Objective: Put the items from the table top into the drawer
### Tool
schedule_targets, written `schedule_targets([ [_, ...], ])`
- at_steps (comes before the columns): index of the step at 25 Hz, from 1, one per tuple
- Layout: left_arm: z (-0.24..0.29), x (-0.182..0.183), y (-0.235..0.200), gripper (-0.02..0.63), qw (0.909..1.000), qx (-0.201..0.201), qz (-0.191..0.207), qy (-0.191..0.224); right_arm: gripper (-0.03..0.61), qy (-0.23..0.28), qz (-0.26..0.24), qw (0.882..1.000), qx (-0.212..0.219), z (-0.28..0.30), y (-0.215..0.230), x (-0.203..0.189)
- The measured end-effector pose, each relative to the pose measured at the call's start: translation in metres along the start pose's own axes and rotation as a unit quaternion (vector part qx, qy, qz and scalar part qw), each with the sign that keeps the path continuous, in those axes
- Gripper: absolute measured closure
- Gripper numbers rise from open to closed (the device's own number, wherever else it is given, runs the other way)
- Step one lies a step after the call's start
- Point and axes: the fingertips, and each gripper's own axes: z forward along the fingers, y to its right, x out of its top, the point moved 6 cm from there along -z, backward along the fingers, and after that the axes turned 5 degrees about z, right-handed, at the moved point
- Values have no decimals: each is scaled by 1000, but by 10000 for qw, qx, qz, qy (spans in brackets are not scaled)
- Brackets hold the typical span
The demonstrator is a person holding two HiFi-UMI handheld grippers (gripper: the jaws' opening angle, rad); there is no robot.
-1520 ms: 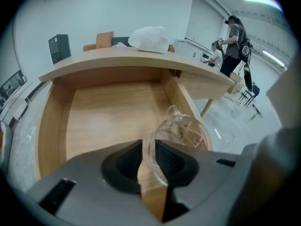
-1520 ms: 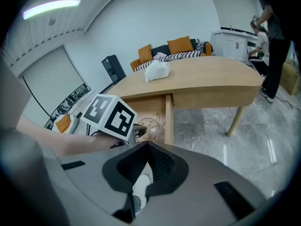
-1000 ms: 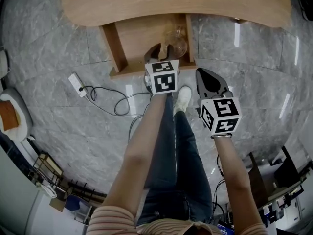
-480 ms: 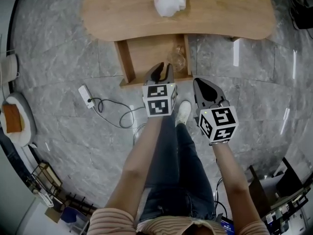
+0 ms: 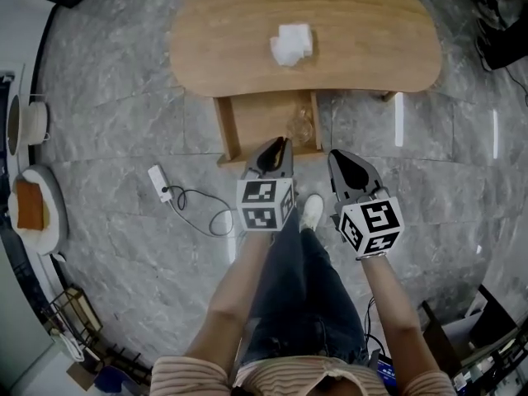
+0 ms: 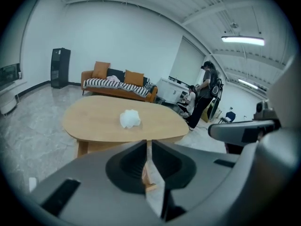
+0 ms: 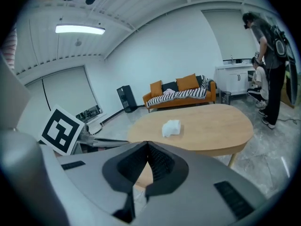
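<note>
A crumpled white cloth (image 5: 291, 44) lies on the oval wooden table (image 5: 371, 48); it also shows as the cloth (image 6: 130, 119) in the left gripper view and the cloth (image 7: 171, 127) in the right one. Under the table the drawer (image 5: 256, 122) stands pulled out, with a clear glass vessel (image 5: 302, 125) inside at its right. My left gripper (image 5: 280, 143) hovers at the drawer's front edge, its jaws closing to a narrow slit with nothing between them. My right gripper (image 5: 340, 156) is beside it, over the floor, shut and empty.
A white power strip (image 5: 159, 184) with a looping cable lies on the marble floor left of the drawer. A person's legs and white shoe (image 5: 312, 211) are below the grippers. An orange sofa (image 6: 117, 84) and a standing person (image 6: 205, 95) are beyond the table.
Both grippers have risen and drawn back from the drawer. The left jaws, wide open at the glass vessel a second ago, have narrowed to a slit. The whole table now shows.
</note>
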Motion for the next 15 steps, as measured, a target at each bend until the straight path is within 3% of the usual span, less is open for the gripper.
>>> schedule_targets([
  [15,-102,59,37,600,9970,-53,16,770,571,840,-221,9953,418,-75,-42,62],
])
